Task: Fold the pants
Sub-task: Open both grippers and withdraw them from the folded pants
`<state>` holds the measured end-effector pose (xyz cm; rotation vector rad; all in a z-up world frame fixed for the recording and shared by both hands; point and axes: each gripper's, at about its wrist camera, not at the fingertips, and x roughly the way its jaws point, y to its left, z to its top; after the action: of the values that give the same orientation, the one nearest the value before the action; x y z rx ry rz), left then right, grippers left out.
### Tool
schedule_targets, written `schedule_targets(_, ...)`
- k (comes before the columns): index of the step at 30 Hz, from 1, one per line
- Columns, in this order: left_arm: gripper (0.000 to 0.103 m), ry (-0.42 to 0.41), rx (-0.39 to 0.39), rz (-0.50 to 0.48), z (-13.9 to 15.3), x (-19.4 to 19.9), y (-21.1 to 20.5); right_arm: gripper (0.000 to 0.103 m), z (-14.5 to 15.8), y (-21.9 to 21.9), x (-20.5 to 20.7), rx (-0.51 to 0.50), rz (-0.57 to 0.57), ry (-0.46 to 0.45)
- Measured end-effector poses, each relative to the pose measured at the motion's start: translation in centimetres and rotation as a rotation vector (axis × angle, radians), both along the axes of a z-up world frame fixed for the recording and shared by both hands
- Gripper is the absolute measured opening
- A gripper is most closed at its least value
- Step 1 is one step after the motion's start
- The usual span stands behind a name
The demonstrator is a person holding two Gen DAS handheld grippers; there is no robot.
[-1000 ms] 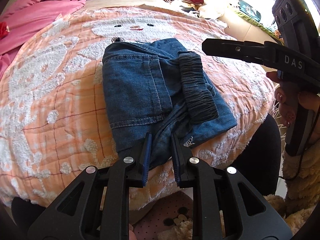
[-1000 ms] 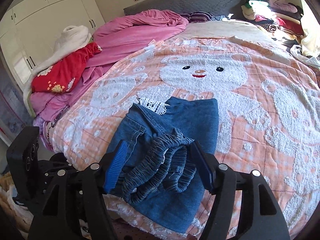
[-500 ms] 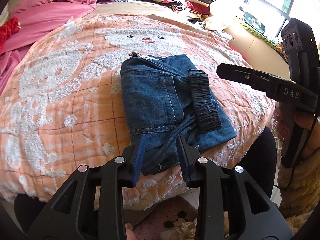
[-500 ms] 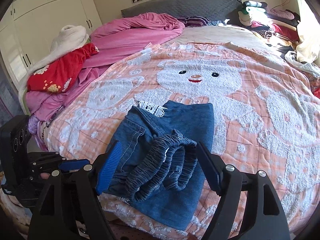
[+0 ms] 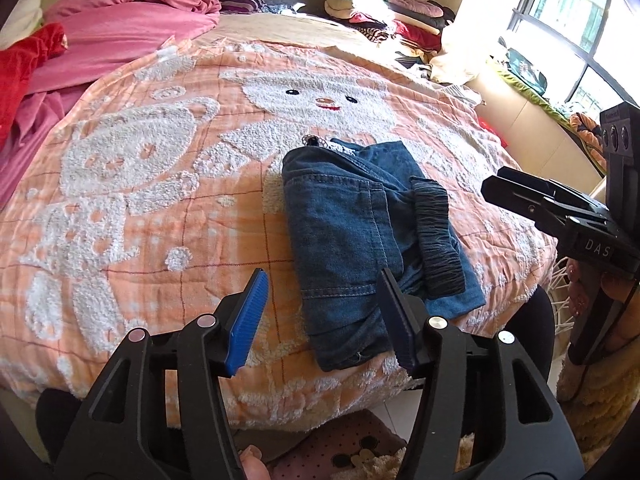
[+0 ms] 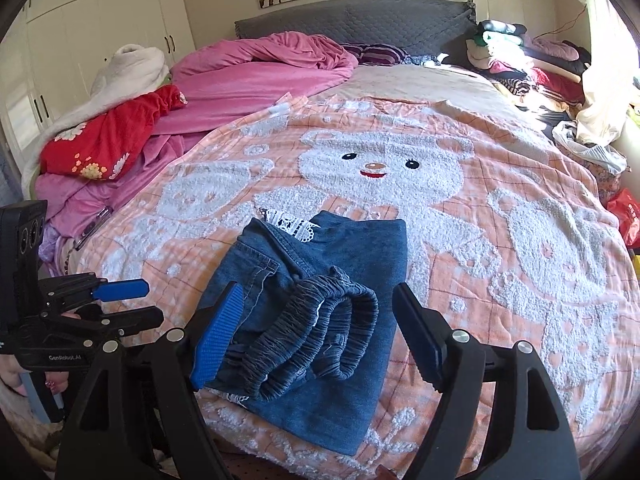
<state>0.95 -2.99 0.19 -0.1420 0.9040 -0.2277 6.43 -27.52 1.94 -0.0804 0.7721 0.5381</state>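
Both the left gripper (image 5: 324, 316) and the right gripper (image 6: 318, 334) hang wide and empty at the bed's near edge, so the folding looks about done. Beyond them the pants (image 5: 360, 240) lie on the bedspread (image 5: 160, 200), a compact blue denim bundle with the elastic waistband (image 6: 316, 332) bunched on top.

Counted on the bed:
- one folded pair of denim pants (image 5: 360, 236)
- one orange bear-pattern blanket (image 6: 520, 184)
- one pink duvet (image 6: 256, 68)
- one red garment (image 6: 108, 140)
- two grippers, left (image 5: 324, 316) and right (image 6: 320, 332), both spread wide, nothing gripped.
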Motion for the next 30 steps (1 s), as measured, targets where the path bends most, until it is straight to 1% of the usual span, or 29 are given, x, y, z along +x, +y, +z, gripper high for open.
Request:
schedule_targets(9, 0.059, -0.008, -0.007, 0.038, 0.4, 1.4, 0.7, 0.076, -0.2, -0.7, 0.1, -0.029, -0.035, -0.010)
schedule_targets(10, 0.059, -0.006, -0.007, 0.040, 0.4, 1.5, 0.7, 0.083, -0.2, -0.8, 0.2, -0.034, -0.040, -0.010)
schedule_targets(11, 0.060, -0.006, -0.007, 0.041, 0.4, 1.7, 0.7, 0.093, -0.3, -0.9, 0.2, -0.037, -0.047, -0.009)
schedule_targets(12, 0.061, -0.005, -0.007, 0.043, 0.3, 1.9, 0.7, 0.098, -0.4, -1.0, 0.2, -0.038, -0.058, -0.016)
schedule_targets(14, 0.062, -0.003, -0.006, 0.042, 0.2, 2.2, 0.6, 0.098, -0.5, -1.3, 0.2, -0.043, -0.066, -0.023)
schedule_targets(20, 0.065, 0.010, -0.005, 0.036, -0.4, 3.1, -0.1, 0.098, -1.4, -1.7, 0.8, -0.060, -0.087, -0.005)
schedule_targets(30, 0.066, 0.062, -0.005, 0.047, -2.8, 5.0, -0.9, 0.098, -3.9, -2.5, 2.1, -0.081, -0.112, 0.052)
